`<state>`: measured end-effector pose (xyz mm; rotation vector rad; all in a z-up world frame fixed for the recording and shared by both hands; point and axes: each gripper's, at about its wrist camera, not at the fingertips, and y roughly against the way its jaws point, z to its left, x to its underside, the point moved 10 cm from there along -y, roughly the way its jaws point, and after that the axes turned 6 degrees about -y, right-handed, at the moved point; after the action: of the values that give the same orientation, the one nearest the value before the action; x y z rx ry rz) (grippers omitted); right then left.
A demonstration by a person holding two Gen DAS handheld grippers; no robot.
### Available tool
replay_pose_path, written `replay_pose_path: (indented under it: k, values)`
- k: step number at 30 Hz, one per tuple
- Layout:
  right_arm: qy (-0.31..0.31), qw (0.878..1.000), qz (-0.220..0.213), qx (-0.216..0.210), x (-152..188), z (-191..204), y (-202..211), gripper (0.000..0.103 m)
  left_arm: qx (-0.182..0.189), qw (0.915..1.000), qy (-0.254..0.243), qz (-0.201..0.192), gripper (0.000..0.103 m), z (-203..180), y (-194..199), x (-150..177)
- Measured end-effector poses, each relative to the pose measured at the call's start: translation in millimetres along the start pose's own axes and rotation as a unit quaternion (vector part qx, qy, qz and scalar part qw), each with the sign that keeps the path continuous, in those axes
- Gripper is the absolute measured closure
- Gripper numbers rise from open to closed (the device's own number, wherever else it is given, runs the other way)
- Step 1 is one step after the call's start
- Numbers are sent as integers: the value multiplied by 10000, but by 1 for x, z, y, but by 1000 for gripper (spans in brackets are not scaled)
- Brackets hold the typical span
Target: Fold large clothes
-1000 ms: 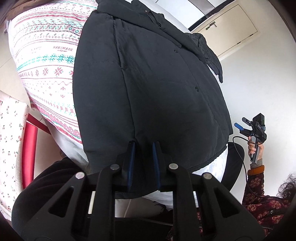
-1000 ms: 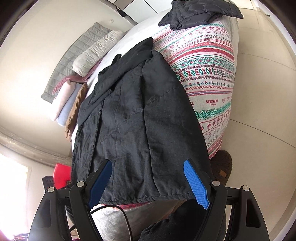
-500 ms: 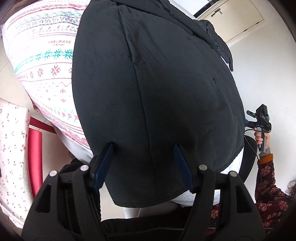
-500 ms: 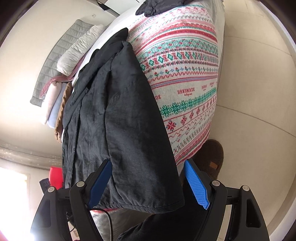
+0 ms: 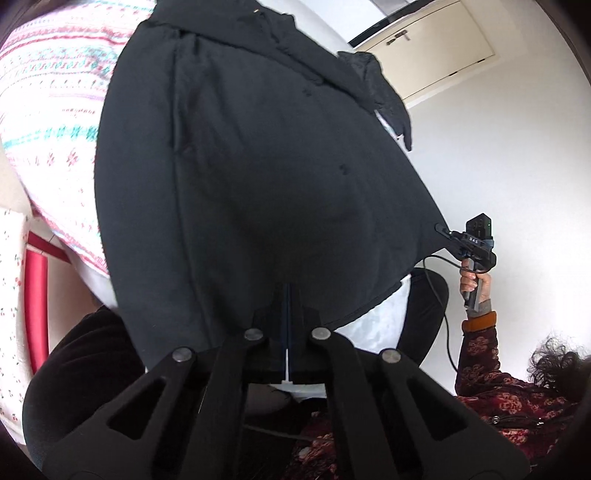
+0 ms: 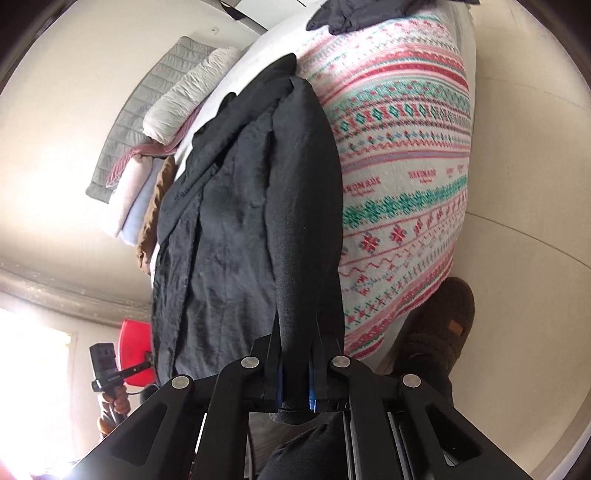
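Observation:
A large black coat (image 5: 258, 166) lies spread on the bed, its hem hanging toward me over the near edge. My left gripper (image 5: 288, 291) has its jaws closing tight, pinching the hem at the coat's left corner. In the right wrist view that same gripper (image 6: 146, 365) meets the coat (image 6: 229, 240) at its lower left edge. My right gripper (image 6: 297, 328) has its jaws closing on a thick fold of the hem, with the fabric squeezed between the blue pads. From the left wrist view the right gripper (image 5: 445, 232) pulls the coat's right corner taut.
A patterned pink, red and green blanket (image 6: 399, 166) covers the bed beside the coat. Pillows (image 6: 184, 99) are stacked at the head, and another dark garment (image 6: 362, 14) lies at the far end. A brown slipper (image 6: 443, 325) stands on the floor. A red chair (image 5: 37, 295) is at the left.
Both grippers went from wide open around the hem to shut on it. The left rose slightly and the hem now bulges up, stretched between the two corners.

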<state>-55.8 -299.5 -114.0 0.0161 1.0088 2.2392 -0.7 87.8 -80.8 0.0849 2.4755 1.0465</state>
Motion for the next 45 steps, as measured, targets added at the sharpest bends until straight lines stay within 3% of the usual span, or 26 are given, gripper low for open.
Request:
replay_pose_path:
  k: [4, 7, 9, 11, 12, 16, 21, 26, 29, 31, 33, 36, 40, 42, 43, 45]
  values:
    - [221, 9980, -431, -410, -22, 46, 18, 96, 254, 9958, -313, -823, 103, -34, 29, -44]
    - [278, 9969, -553, -494, -38, 71, 22, 96, -303, 9897, -487, -1308, 102, -22, 49, -72]
    - [440, 9969, -520, -384, -41, 81, 20, 96, -510, 9915, -206, -1177, 88, 3, 49, -77]
    - [540, 9972, -454, -245, -40, 85, 17, 95, -798, 9916, 138, -1013, 46, 31, 44, -73]
    - [561, 9974, -419, -199, -39, 85, 15, 95, -900, 9914, 200, -930, 41, 40, 40, -68]
    - [504, 9980, -366, -81, -33, 72, 12, 95, -1119, 9909, 539, -523, 40, 79, 22, -41]
    - [370, 9986, -370, -70, -25, 58, 8, 95, -1036, 9923, 668, 133, 40, 102, -5, 5]
    - [336, 9988, -351, -2, -21, 56, 5, 95, -394, 9950, 457, 801, 38, 91, -34, 38]
    - [369, 9987, -342, 18, -18, 57, 4, 95, -285, 9928, 183, 1151, 26, 87, -45, 54]
    - [384, 9987, -337, 39, -17, 57, 2, 95, -135, 9932, 207, 1137, 25, 91, -46, 54]
    - [372, 9988, -311, 52, -16, 55, 0, 95, 225, 9940, 533, 928, 25, 95, -39, 44]
    - [382, 9988, -287, 70, -14, 54, -1, 94, 337, 9955, 639, 609, 20, 108, -30, 23]
    - [344, 9989, -305, 43, -14, 52, 0, 94, 571, 9902, 870, 927, 23, 108, -43, 29]
    - [321, 9989, -333, 31, -14, 51, 2, 94, 819, 9848, 919, 1224, 46, 93, -50, 40]
    - [314, 9989, -358, 31, -15, 52, 3, 94, 786, 9852, 905, 1227, 63, 87, -50, 41]
    - [291, 9987, -409, -3, -16, 55, 4, 94, 527, 9893, 882, 1040, 84, 76, -42, 39]
